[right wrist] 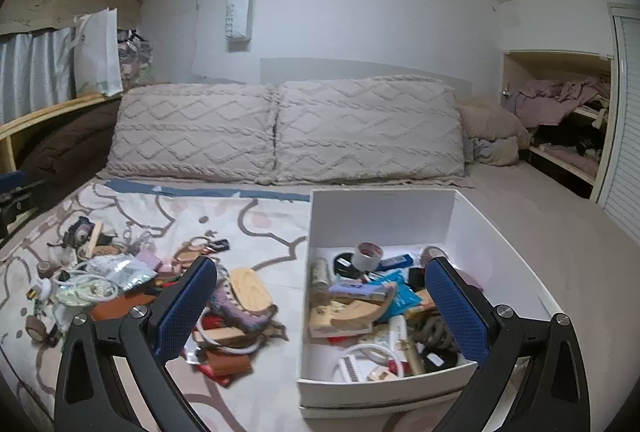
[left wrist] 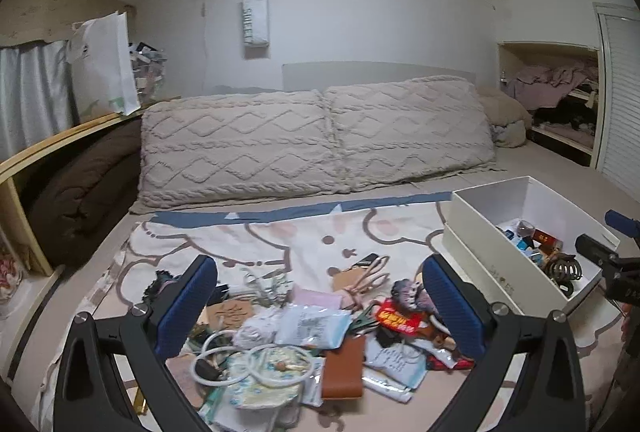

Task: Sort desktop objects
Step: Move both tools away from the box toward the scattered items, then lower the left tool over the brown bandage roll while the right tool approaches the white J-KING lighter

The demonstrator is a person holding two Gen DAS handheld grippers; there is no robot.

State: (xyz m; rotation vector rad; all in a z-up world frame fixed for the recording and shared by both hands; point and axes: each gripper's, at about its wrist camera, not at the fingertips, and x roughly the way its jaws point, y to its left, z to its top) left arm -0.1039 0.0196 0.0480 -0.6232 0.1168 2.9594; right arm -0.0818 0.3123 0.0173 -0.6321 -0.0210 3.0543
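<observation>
Overhead, two hand-held grippers are hovering with jaws spread wide and empty: the left hand-held gripper [left wrist: 320, 306] over one clutter pile [left wrist: 304, 336], the right hand-held gripper [right wrist: 320, 306] beside one white box [right wrist: 516, 232]. Two knitted pillows [left wrist: 316, 140] are lying behind on the bed [left wrist: 560, 176].

Hanging white bag [left wrist: 255, 22] on the wall — vertical lettering, apparently "SWEET".
</observation>
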